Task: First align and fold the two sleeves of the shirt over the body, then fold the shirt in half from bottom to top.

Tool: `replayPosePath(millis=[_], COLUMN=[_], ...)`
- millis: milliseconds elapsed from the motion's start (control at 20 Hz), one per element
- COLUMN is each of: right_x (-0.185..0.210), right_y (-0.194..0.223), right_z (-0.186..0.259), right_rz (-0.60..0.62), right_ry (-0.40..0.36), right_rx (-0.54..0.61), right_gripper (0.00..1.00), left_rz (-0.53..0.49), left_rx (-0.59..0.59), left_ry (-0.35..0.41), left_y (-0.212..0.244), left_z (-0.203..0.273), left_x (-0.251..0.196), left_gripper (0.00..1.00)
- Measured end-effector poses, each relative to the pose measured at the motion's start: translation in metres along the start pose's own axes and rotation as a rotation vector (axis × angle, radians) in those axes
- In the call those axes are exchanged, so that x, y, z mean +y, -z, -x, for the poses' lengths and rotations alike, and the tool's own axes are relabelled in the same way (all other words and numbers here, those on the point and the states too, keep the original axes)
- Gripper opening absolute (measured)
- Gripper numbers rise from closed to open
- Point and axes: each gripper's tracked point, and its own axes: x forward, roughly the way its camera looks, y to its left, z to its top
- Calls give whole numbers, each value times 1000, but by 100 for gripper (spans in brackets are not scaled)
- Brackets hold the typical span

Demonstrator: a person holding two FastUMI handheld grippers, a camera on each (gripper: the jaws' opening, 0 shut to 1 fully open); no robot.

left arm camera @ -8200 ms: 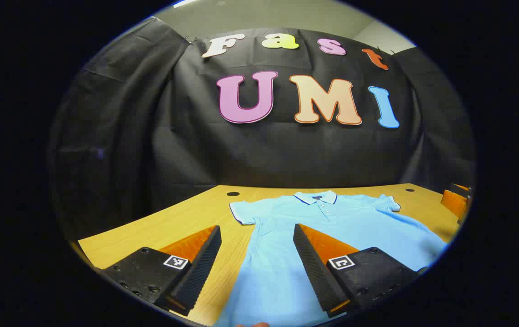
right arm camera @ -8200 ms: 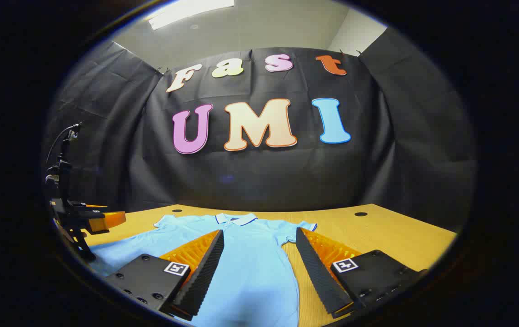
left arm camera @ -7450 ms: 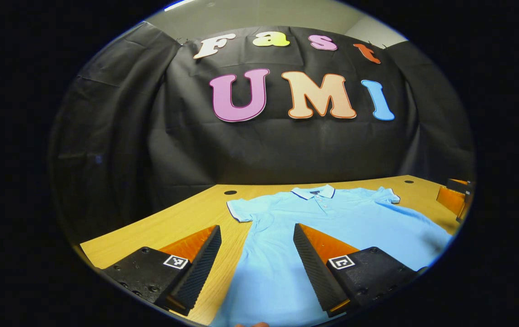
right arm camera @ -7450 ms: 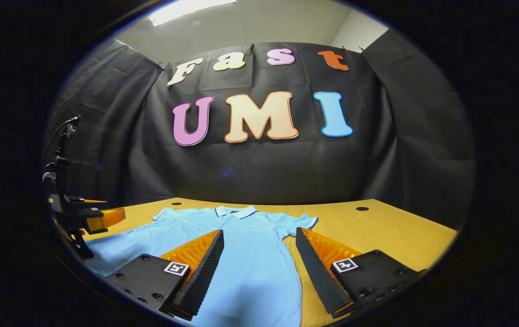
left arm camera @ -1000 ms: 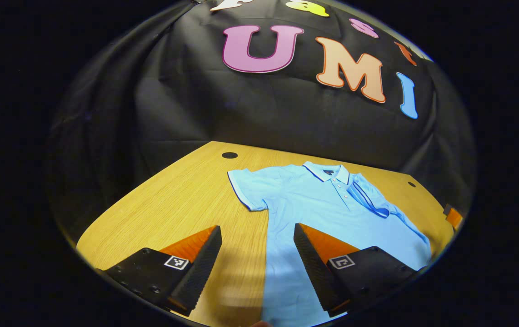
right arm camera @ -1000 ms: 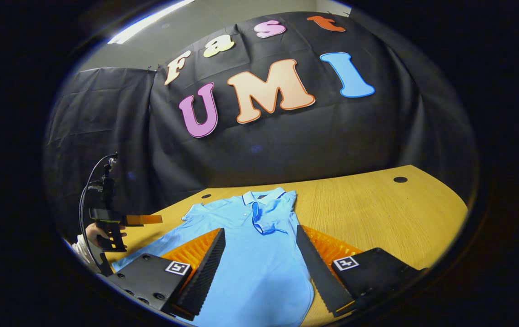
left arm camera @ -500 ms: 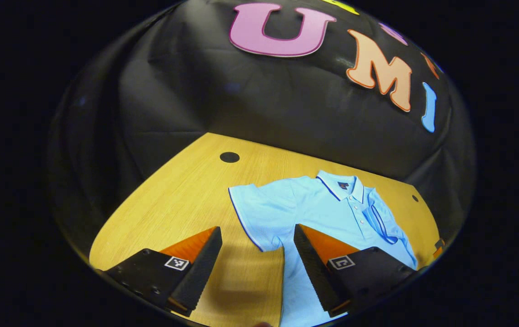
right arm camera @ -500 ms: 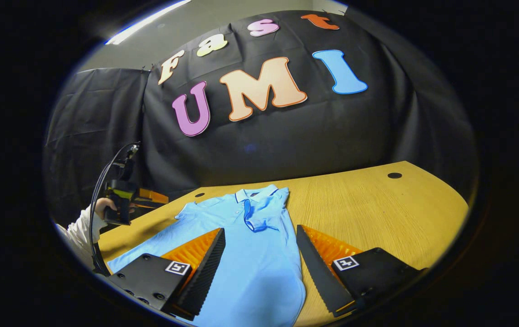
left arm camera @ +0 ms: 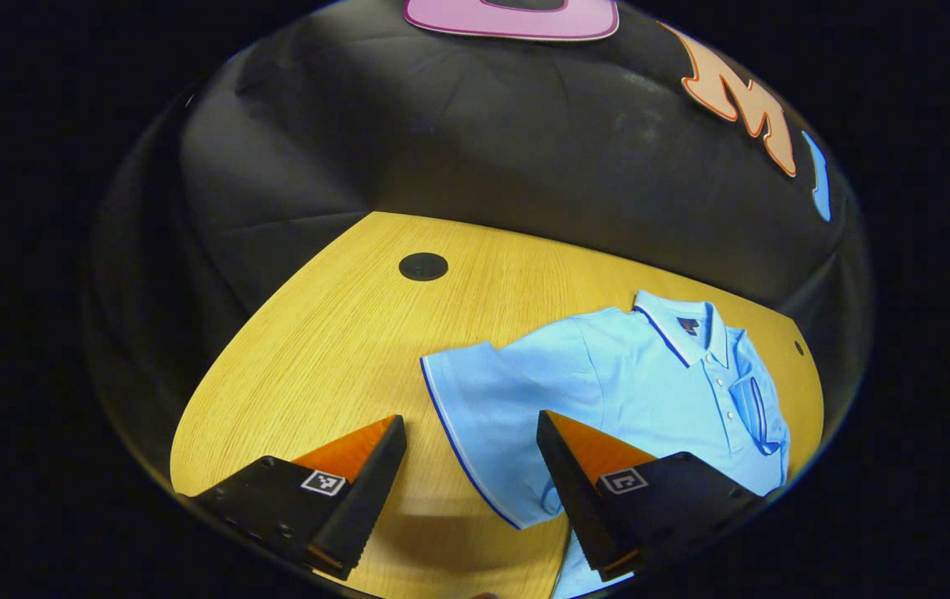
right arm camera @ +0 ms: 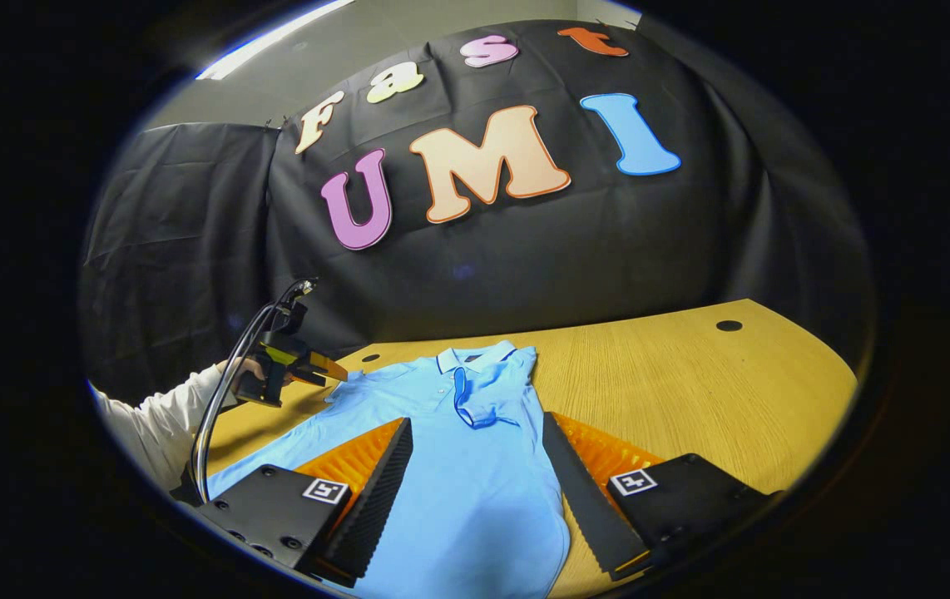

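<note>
A light blue polo shirt (left arm camera: 633, 374) (right arm camera: 458, 466) lies flat on the wooden table (left arm camera: 333, 333), collar toward the booth wall. Its right sleeve (right arm camera: 483, 399) is folded over the body; that fold also appears at the far side (left arm camera: 754, 408) in the left gripper view. The left sleeve (left arm camera: 475, 416) lies spread out flat. My left gripper (left arm camera: 471, 482) is open just above that sleeve, whose trimmed edge runs between the fingers. In the right gripper view the left gripper (right arm camera: 309, 366) hovers by the sleeve, held by a hand. My right gripper (right arm camera: 475, 499) is open over the shirt's lower body.
The table (right arm camera: 691, 391) has round cable holes at the back left (left arm camera: 423, 266) and back right (right arm camera: 728, 325). A white sleeve (right arm camera: 159, 424) and a cable (right arm camera: 225, 399) reach in from the left. Bare wood stretches right of the shirt.
The right sleeve has been folded over the body since the first frames. Over the last second my left gripper moved forward and tilted down over the left sleeve. My right gripper barely moved.
</note>
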Motion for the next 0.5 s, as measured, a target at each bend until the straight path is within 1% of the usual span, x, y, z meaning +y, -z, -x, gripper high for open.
replayPosePath(millis=[250,350,400,450,500], right_x=[-4,-6,-9,-10,-12], right_y=[-2,-1,0,0,1], right_z=[3,3,4,4,4], right_rz=[3,-3,-8,-14,-19], right_ry=[8,12,15,18,18], right_rx=[-9,-8,-5,-5,-4], right_gripper=[98,98,98,98,98], left_rz=[-18,-39,-56,-67,-72], left_rx=[22,37,43,50,39], left_ry=[-20,-50,-70,-72,-69], left_y=[6,8,8,10,7], left_z=[-6,-9,-10,-11,-11], left_x=[0,3,4,4,2], left_gripper=[94,94,91,88,79])
